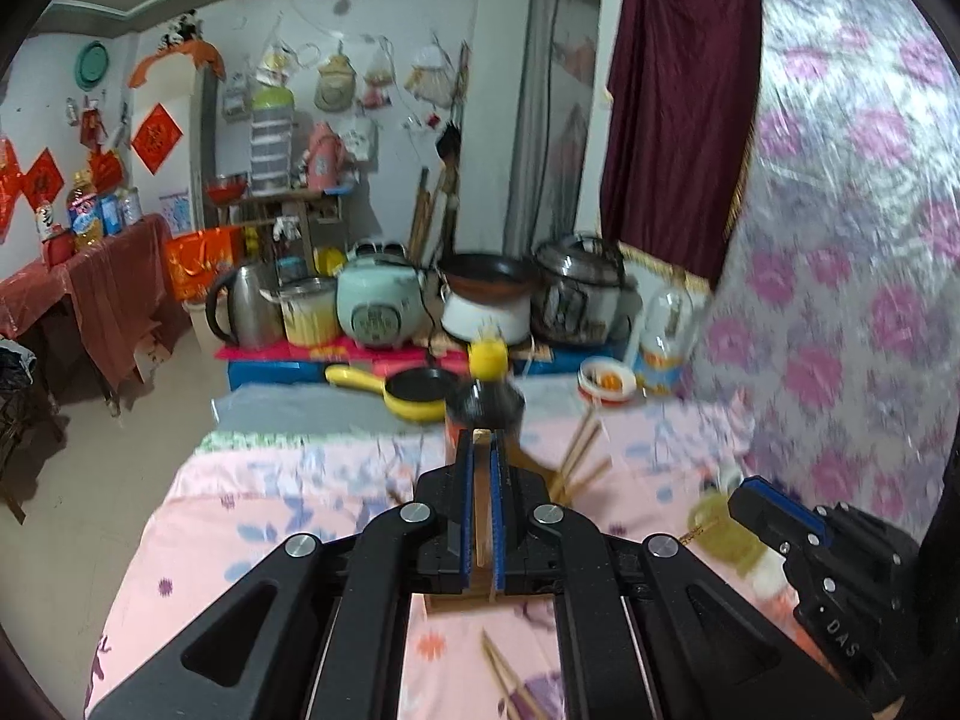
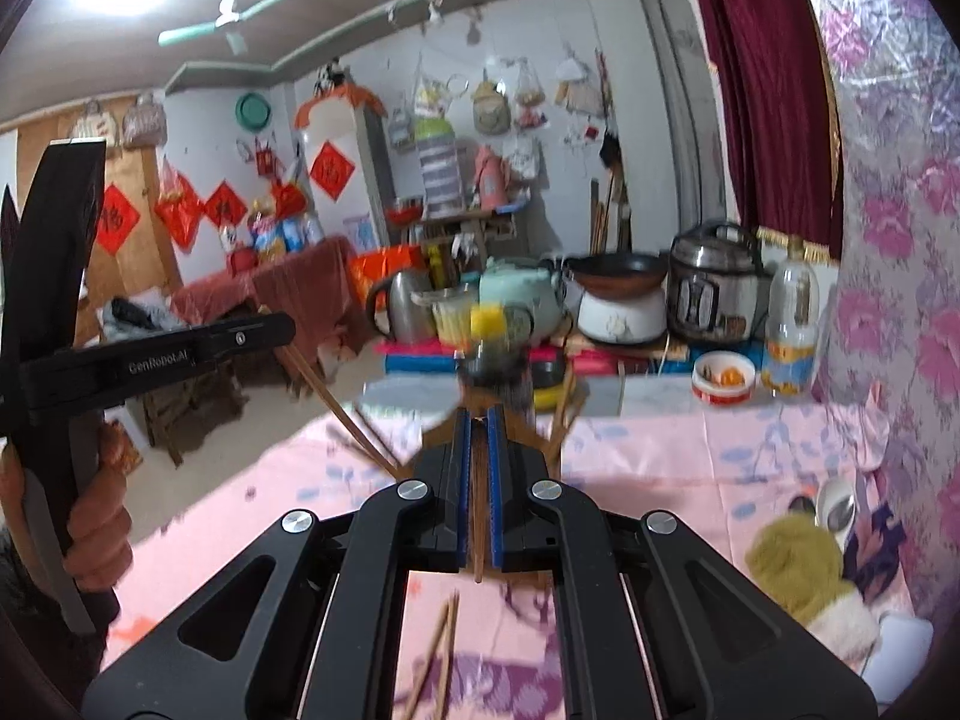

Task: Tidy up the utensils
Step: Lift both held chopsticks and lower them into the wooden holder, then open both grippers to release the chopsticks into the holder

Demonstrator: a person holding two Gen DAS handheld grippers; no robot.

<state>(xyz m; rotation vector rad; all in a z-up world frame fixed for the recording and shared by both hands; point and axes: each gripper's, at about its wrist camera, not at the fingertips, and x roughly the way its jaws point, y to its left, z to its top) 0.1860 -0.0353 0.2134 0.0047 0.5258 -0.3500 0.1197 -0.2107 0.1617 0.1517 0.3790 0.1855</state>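
Left hand-held gripper (image 1: 479, 438): pinches a light chopstick (image 1: 480, 540).
Right hand-held gripper (image 2: 479, 420): pinches a dark chopstick (image 2: 478, 546).
Risk: a thin stick may pivot or slip onto the pink tabletop (image 2: 690, 468).

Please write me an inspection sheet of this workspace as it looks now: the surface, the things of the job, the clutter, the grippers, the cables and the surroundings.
Surface: pink floral cloth over the table.
Job's things: wooden holder with several chopsticks sticking out; loose chopsticks lying on the cloth nearer the camera.
Clutter: dark bottle with yellow cap, yellow pan, small bowl, plastic oil bottle, olive glove.
Grippers: left gripper shut on the wooden holder; right gripper shut on a chopstick.
Cables: a cord near the cookers, blurred.
Surroundings: kettle, rice cooker, wok, pressure cooker, maroon curtain, flowered wall covering.
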